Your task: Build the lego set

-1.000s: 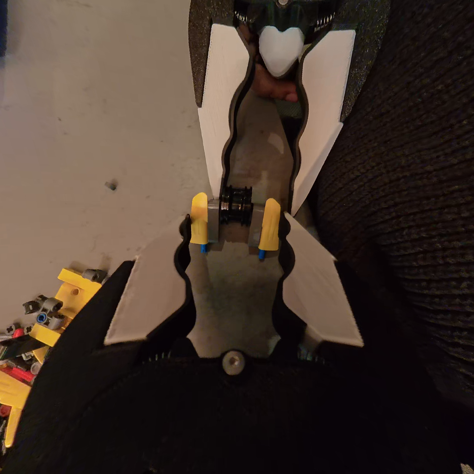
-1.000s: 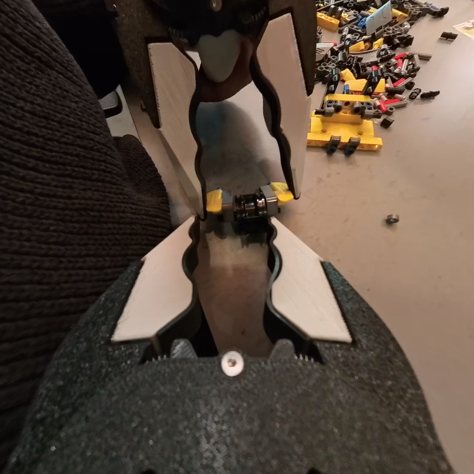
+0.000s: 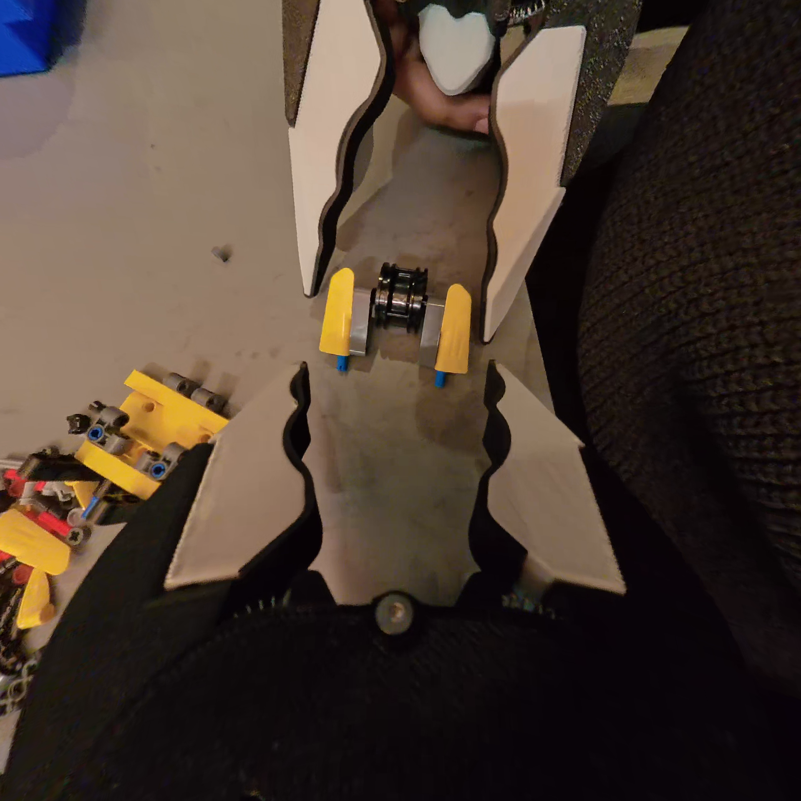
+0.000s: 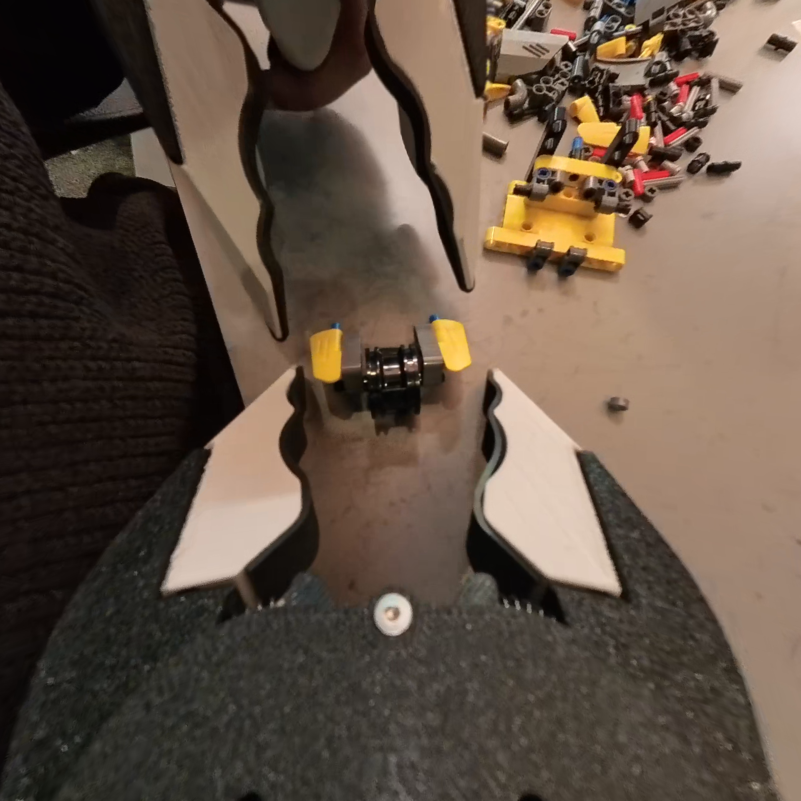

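A small assembly (image 3: 396, 305) lies on the grey table (image 3: 130, 195): a black wheel hub between two grey pieces, with a yellow curved panel and a blue pin on each side. My left gripper (image 3: 398, 366) is open, its fingertips just short of the assembly and wider than it. The right gripper (image 3: 398, 317) faces it from the far side, also open, tips beside the yellow panels. In the right wrist view the assembly (image 4: 390, 372) lies between my right gripper's (image 4: 395, 372) open tips, with the left gripper (image 4: 372, 312) beyond. Neither gripper holds anything.
A yellow frame with grey connectors (image 4: 559, 225) (image 3: 143, 433) lies near a pile of loose black, red and yellow parts (image 4: 628, 86) (image 3: 34, 520). A small grey piece (image 4: 617, 404) (image 3: 221, 253) lies alone. A dark knitted garment (image 3: 693, 346) (image 4: 86, 346) borders one side. A blue object (image 3: 26, 34) is far left. My left and right fingertips are right by each other.
Both grippers were closed against the assembly's yellow ends and have opened wide. The assembly now rests free on the table between them.
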